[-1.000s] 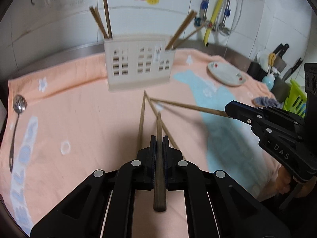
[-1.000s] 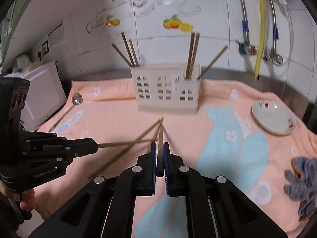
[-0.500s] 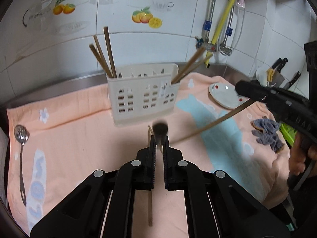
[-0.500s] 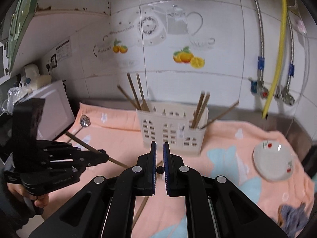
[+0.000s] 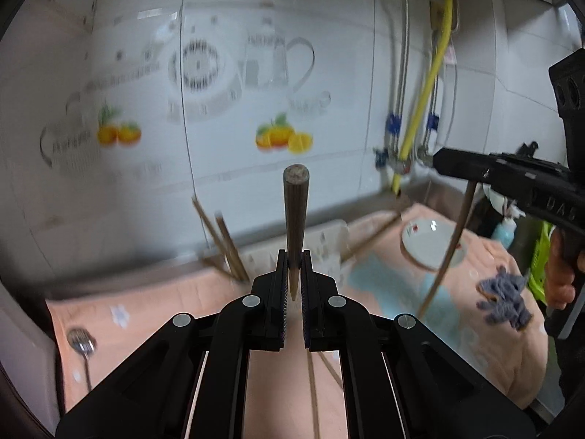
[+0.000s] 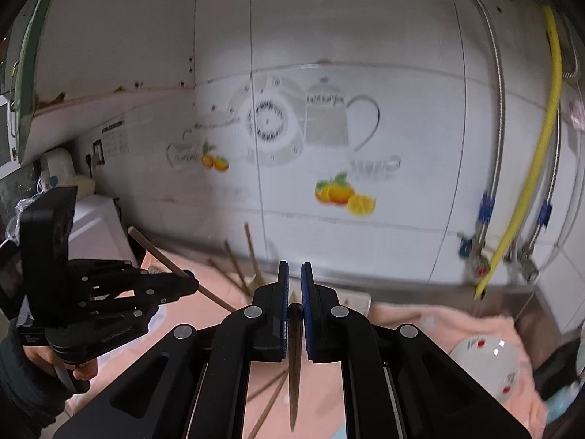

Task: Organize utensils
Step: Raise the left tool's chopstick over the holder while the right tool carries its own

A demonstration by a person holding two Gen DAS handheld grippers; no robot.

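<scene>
A counter is covered by a peach towel (image 5: 153,303) with pale blue and white patterns. On the towel stand a white slotted utensil holder (image 5: 325,245) near the back wall, a metal spoon (image 5: 83,347) at left, a small white plate (image 5: 427,241) and a crumpled grey cloth (image 5: 506,301) at right, and loose chopsticks (image 5: 313,395) in front.

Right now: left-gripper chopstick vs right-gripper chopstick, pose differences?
The left gripper pinches its chopstick near the thin tip, with the thick end raised. The right gripper holds its chopstick near the thick end, with the thin tip hanging down. Both are brown, wooden, lifted off the towel.
</scene>
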